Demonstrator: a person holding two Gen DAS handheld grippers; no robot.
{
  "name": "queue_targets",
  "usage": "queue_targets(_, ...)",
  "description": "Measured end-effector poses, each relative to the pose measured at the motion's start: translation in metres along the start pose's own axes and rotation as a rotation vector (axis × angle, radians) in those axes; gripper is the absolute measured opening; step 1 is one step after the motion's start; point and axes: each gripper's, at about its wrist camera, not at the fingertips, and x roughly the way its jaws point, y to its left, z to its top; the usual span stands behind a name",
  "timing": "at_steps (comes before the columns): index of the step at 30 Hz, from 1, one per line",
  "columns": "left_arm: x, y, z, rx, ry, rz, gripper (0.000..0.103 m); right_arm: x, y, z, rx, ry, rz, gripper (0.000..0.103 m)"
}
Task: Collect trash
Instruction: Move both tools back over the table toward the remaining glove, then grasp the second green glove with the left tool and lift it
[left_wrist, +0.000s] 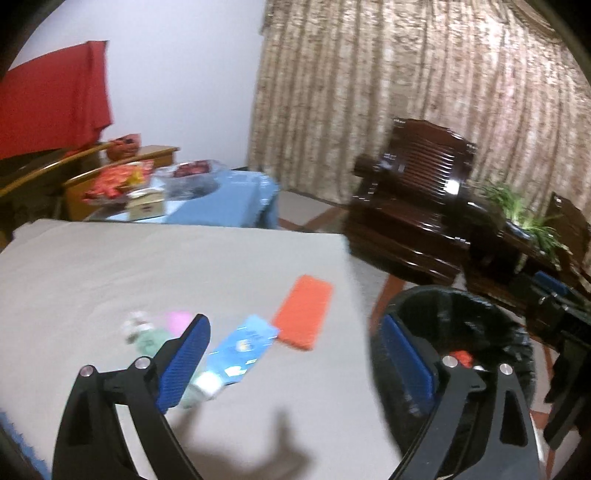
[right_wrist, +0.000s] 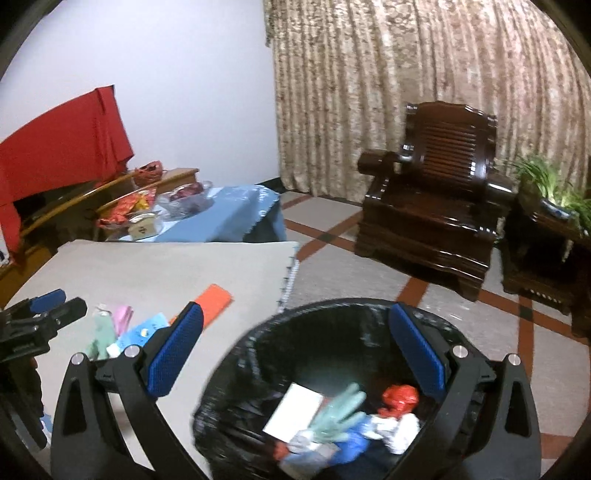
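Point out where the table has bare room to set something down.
Free: the far half of the table, beyond the orange card. Crowded: the near patch around the blue packet, pink scrap and green wrapper.

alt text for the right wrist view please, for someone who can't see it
The open right gripper hangs empty over a black-lined trash bin that holds a white card, a green glove and red crumpled wrapping. To the left, a grey-covered table carries an orange packet and blue, pink and green litter. The left gripper shows at the left edge.

Black gripper (right_wrist: 295, 354) frames, blue ribbed jaws, silver pins
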Motion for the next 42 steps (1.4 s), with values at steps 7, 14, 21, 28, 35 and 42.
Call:
queue_targets(7, -0.014, 0.046, -0.016, -0.046, 0.010, 0.099, 0.092, 0.018, 0.044, 0.009, -0.042, 0.019, 0.060, 0.098)
queue_targets(14, -0.016, 0.080, -0.026, -0.082, 0.029, 0.158, 0.092, 0.039, 0.078, 0.008, -0.061, 0.059, 0.093, 0.098)
queue_targets(21, -0.011, 0.107, -0.040, -0.118, 0.060, 0.200, 0.092, 0.057, 0.111, -0.003, -0.084, 0.103, 0.147, 0.098)
queue_targets(28, 0.004, 0.126, -0.048, -0.141, 0.092, 0.216, 0.091, 0.076, 0.144, -0.013, -0.114, 0.139, 0.179, 0.098)
queue_targets(35, 0.033, 0.137, -0.051, -0.142, 0.143, 0.214, 0.086, 0.103, 0.164, -0.022, -0.142, 0.188, 0.166, 0.098)
queue_targets(42, 0.068, 0.147, -0.051, -0.148, 0.190, 0.200, 0.082, 0.127, 0.173, -0.025, -0.150, 0.207, 0.156, 0.098)
